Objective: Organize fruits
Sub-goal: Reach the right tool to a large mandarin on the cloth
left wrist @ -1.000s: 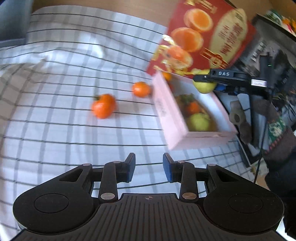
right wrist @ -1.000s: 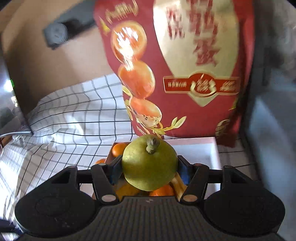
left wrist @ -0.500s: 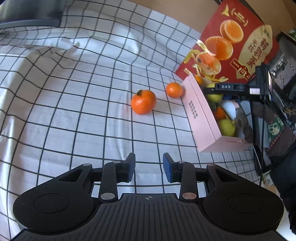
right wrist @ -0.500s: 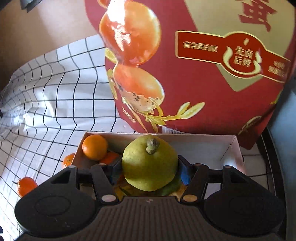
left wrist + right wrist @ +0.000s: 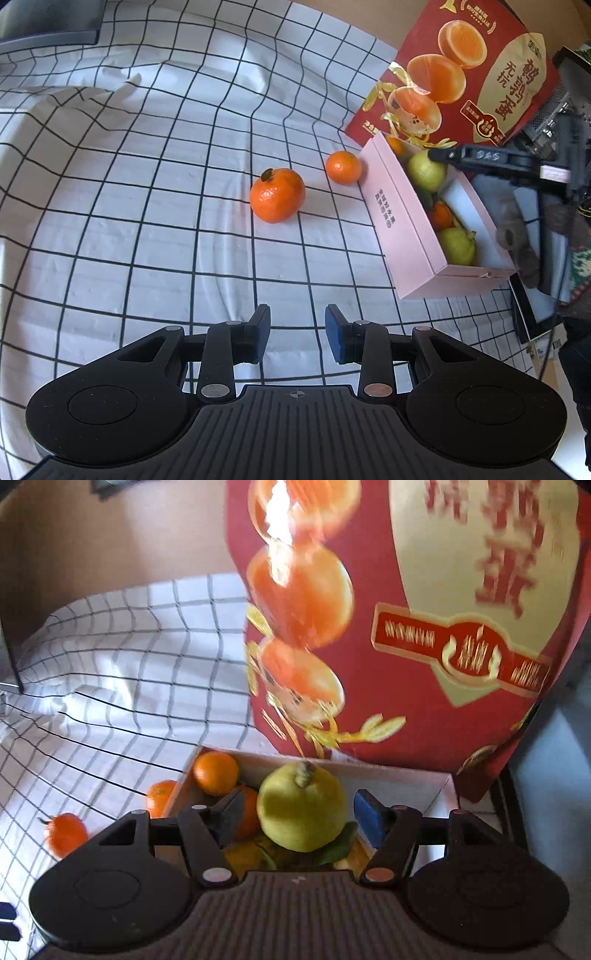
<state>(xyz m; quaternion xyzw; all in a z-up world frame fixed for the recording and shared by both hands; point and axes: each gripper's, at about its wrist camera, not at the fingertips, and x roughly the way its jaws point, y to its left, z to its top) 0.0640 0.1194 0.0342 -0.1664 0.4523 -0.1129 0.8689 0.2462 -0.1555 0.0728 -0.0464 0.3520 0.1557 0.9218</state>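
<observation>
With the right gripper (image 5: pixel 299 812) spread wide around the released pear (image 5: pixel 301 806) at the pink box's (image 5: pixel 402 221) twelve o'clock end, the pear could be clipped on withdrawal, while the left gripper (image 5: pixel 297 332) is held part-open and empty.

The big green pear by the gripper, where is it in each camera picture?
Left wrist view: the pear sits at the far end of the pink box, upper right, under the right gripper's tip.
Right wrist view: the pear is low in the middle, between the open fingers.
Shared landmark: the red carton behind the box.
</observation>
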